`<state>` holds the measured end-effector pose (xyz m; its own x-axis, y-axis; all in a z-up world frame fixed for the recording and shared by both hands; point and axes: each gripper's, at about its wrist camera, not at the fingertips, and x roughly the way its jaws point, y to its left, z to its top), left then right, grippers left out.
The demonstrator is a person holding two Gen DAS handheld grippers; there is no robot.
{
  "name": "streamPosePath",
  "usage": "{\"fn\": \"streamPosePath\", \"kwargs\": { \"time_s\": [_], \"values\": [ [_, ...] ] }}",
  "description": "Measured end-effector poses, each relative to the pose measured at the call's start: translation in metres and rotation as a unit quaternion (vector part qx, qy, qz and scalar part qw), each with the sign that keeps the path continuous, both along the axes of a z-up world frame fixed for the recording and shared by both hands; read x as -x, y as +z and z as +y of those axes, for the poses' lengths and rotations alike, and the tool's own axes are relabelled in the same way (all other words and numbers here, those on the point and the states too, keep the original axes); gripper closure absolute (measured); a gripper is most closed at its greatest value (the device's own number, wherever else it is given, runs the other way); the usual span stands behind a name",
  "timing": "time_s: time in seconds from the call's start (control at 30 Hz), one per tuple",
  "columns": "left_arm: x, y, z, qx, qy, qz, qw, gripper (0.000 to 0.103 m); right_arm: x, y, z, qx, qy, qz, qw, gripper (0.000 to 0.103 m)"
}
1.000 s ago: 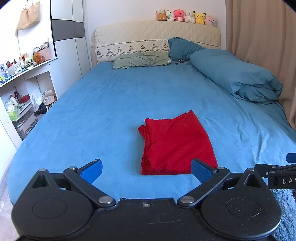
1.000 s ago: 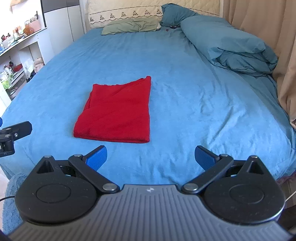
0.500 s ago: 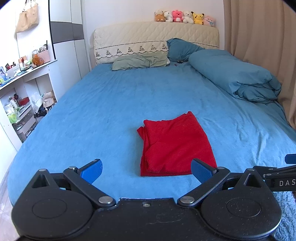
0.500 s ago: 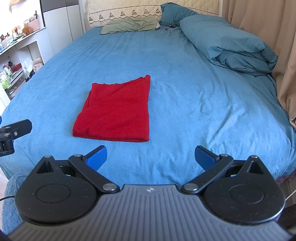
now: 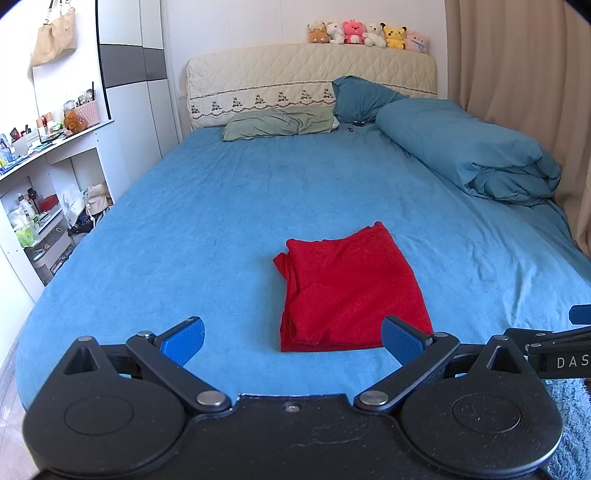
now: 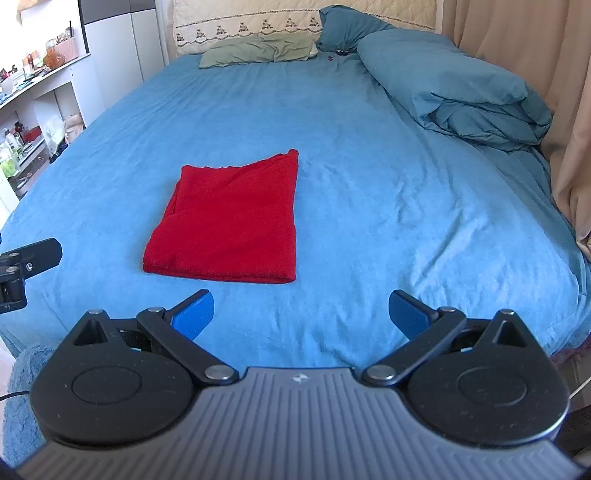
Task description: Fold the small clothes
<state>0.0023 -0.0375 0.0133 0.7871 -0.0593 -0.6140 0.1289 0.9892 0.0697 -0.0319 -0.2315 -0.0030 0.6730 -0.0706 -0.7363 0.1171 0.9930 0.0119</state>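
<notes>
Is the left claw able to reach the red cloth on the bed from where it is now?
Probably yes. The left claw is open and holds nothing, and the folded red cloth lies flat on the blue bed sheet just ahead of it. Nothing stands between them; the right claw is off to the side.

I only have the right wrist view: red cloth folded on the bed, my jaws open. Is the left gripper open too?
Observer: Yes, the left gripper is open and holds nothing.
Operator: Where does it point?
Observer: At the cloth; the cloth's near edge shows between its fingers.
Operator: What sits past the top of my frame?
Observer: A row of plush toys along the top of the headboard.
</notes>
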Motion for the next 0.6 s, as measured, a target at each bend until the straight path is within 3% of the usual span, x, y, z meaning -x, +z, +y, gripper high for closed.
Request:
{"fn": "streamPosePath", "kwargs": {
  "time_s": [0.6],
  "values": [
    [-0.0017,0.0008,0.0006,-0.003,-0.005,0.002,1.0,0.0,0.0004,0.0013,0.0021,0.001,-0.001,-0.001,1.0,0.0]
  ]
}}
